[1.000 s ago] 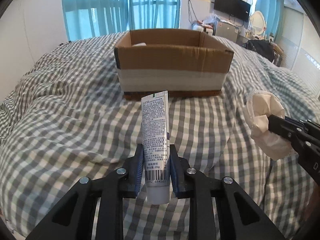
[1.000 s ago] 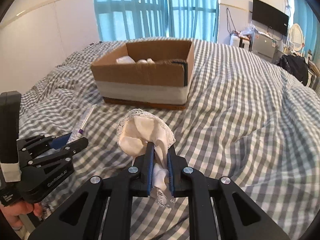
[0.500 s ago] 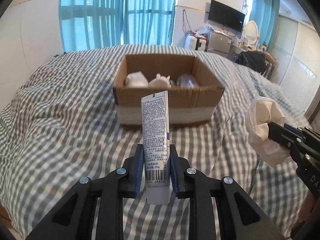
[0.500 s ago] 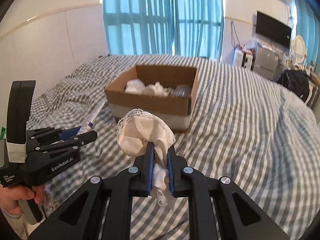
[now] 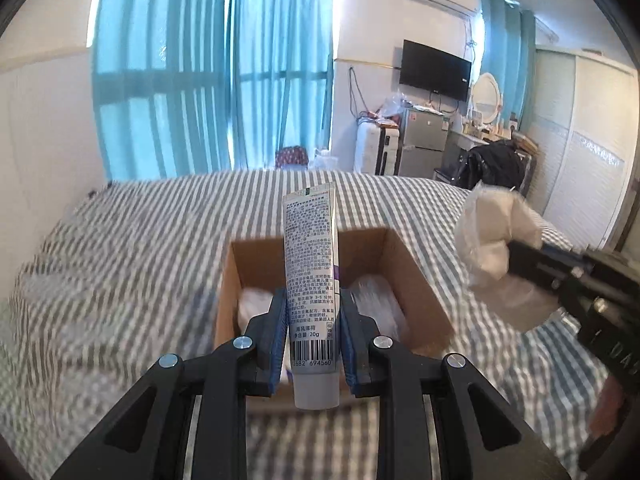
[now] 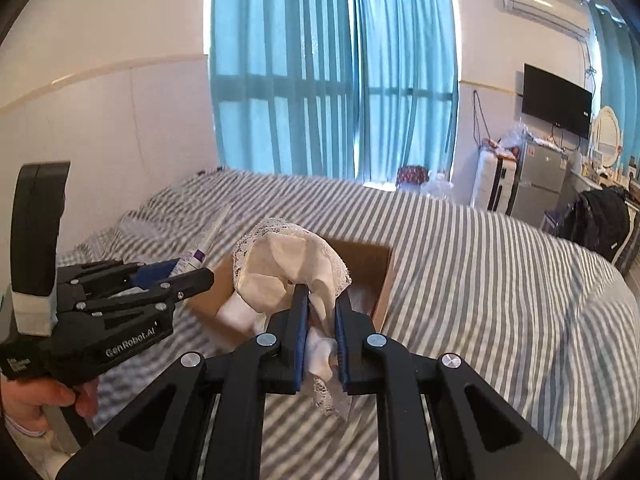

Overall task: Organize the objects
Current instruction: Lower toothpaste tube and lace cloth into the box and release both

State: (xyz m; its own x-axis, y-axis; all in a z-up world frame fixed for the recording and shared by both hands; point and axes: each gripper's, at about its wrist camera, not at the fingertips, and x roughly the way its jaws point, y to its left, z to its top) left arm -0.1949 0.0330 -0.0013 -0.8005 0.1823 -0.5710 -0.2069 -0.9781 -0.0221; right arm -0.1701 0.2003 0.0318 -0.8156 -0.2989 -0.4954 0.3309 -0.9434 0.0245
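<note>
Above the near edge of the cardboard box (image 5: 416, 280), the left hand-held gripper (image 5: 311, 332) is clamped on the lower body of a white tube (image 5: 310, 264), which stands upright between the pads with its crimped end up and its cap end hanging below the fingers. The right hand-held gripper (image 6: 320, 320) is closed on a bunched cream lace-edged cloth (image 6: 288, 264), held off to the right of the box in the left view and just short of the box's near wall in its own. The box sits on the striped bed (image 6: 500, 280), open, with pale wrapped items (image 5: 376, 300) already inside. Risks as I read them: both tools converge on one small opening, so they could clash over the box or knock its near wall and shift it on the soft bedding. If the tube is released from this height it may bounce off the packed items or tip over the rim. The cloth has a loose lace tail below the jaws; it could snag on a finger and drag back out on release. The background is motion-blurred, so exact clearance to the rim is hard to judge.
</note>
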